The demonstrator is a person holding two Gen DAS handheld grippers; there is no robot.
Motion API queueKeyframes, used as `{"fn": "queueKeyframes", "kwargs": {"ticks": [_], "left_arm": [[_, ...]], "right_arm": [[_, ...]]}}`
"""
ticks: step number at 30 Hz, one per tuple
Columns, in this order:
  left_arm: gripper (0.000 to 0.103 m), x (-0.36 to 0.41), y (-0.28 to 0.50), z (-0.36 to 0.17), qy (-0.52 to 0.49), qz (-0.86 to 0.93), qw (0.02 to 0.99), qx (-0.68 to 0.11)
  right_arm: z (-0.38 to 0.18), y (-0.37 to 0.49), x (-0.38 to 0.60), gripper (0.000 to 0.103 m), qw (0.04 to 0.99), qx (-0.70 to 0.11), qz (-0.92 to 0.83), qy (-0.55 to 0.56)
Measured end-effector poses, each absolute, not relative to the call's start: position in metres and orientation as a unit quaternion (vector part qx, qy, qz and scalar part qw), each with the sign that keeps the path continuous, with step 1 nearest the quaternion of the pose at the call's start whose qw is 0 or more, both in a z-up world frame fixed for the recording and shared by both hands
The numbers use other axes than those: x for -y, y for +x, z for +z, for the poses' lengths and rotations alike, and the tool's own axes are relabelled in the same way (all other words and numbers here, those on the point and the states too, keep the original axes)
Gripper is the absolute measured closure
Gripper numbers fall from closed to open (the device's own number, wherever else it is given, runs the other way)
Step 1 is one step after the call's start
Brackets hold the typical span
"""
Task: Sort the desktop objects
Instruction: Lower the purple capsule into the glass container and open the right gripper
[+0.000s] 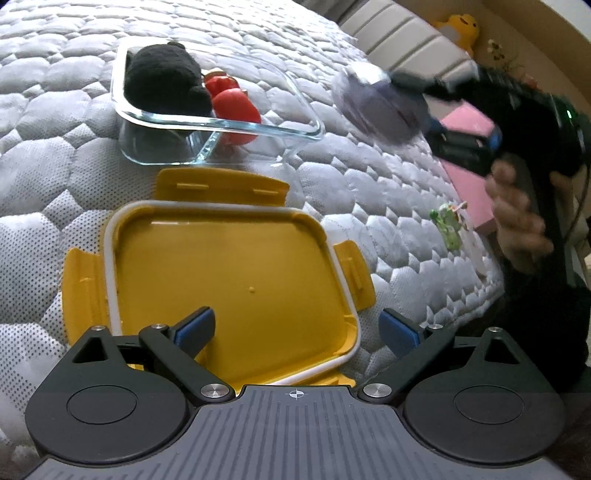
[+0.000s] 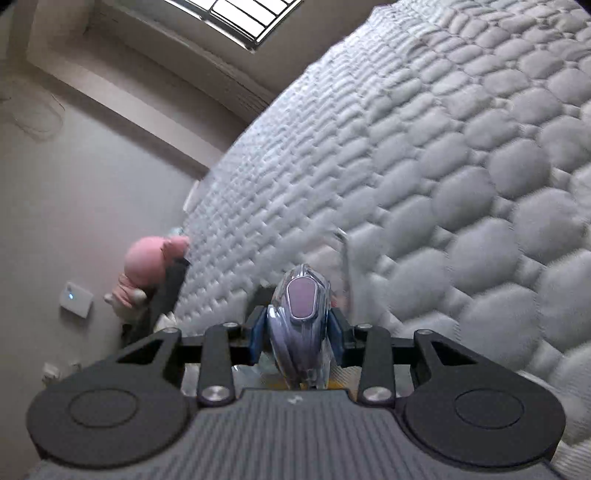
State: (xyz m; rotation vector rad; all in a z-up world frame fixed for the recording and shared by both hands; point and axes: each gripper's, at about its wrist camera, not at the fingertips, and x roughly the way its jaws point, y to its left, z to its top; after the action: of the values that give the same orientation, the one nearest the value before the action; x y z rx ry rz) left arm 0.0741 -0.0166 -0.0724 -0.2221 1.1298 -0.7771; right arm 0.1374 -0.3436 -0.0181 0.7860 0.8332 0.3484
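Note:
My left gripper (image 1: pixel 295 328) is open and hovers low over a yellow snap lid (image 1: pixel 229 273) that lies upside down on the quilted mattress. Beyond the lid stands a clear glass container (image 1: pixel 295 127) holding a black plush toy (image 1: pixel 162 77) and red toys (image 1: pixel 236 105). My right gripper (image 2: pixel 299 328) is shut on a round, translucent purple case (image 2: pixel 301 314), with its blue pads (image 2: pixel 260 332) pressing both sides. In the left wrist view that gripper (image 1: pixel 421 103) carries the blurred purple case (image 1: pixel 376 103) in the air, just right of the glass container.
A person's hand (image 1: pixel 517 214) grips the right tool at the mattress's right edge. A small green toy (image 1: pixel 448 225) lies near that edge, beside a pink box (image 1: pixel 469 147). A yellow plush (image 1: pixel 460 27) sits at the headboard. A pink plush (image 2: pixel 147 273) sits beside the mattress.

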Motion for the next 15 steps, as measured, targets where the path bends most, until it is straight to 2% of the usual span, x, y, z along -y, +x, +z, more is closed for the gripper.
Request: {"fn": "queueKeyframes", "kwargs": {"ticks": [4, 9, 15], "left_arm": [[0.005, 0.011, 0.071, -0.069, -0.105, -0.357, 0.773, -0.514], [0.004, 0.002, 0.065, -0.062, -0.093, -0.357, 0.788, -0.493], [0.004, -0.002, 0.072, -0.07, -0.111, -0.358, 0.78, -0.501]], "right_arm": [[-0.027, 0.177, 0.302, 0.065, 0.843, -0.405, 0.135, 0.327], [-0.033, 0.194, 0.251, 0.065, 0.888, -0.41, 0.069, 0.195], [-0.049, 0.204, 0.245, 0.065, 0.881, -0.437, 0.05, 0.175]]}}
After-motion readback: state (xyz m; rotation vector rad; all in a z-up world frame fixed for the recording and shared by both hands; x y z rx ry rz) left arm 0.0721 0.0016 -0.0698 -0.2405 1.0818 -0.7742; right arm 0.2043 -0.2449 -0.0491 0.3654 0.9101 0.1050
